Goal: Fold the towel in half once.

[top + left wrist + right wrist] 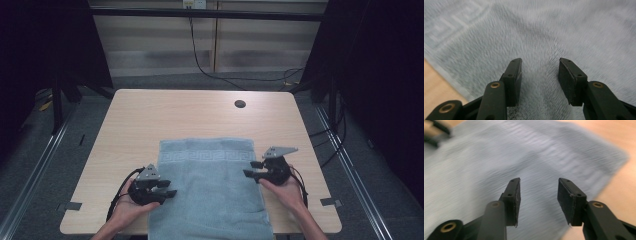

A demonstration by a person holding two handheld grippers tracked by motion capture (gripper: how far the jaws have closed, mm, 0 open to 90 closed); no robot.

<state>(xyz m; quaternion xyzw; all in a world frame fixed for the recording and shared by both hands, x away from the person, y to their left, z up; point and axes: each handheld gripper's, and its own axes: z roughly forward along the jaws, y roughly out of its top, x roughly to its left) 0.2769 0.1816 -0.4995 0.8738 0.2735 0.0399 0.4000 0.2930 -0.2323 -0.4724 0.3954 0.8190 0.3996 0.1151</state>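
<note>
- Lying flat on the table (150, 115): grey-blue towel (210, 190).
- Left tool (167, 191): released, at towel's left edge.
- Right tool (252, 169): released, at towel's right edge.

The left hand (126, 204) holds the left hand-held gripper (167, 189), jaws parted and pointing inward to the right. The right hand (285, 189) holds the right hand-held gripper (251, 169), jaws likewise parted, pointing left toward the other.
</note>
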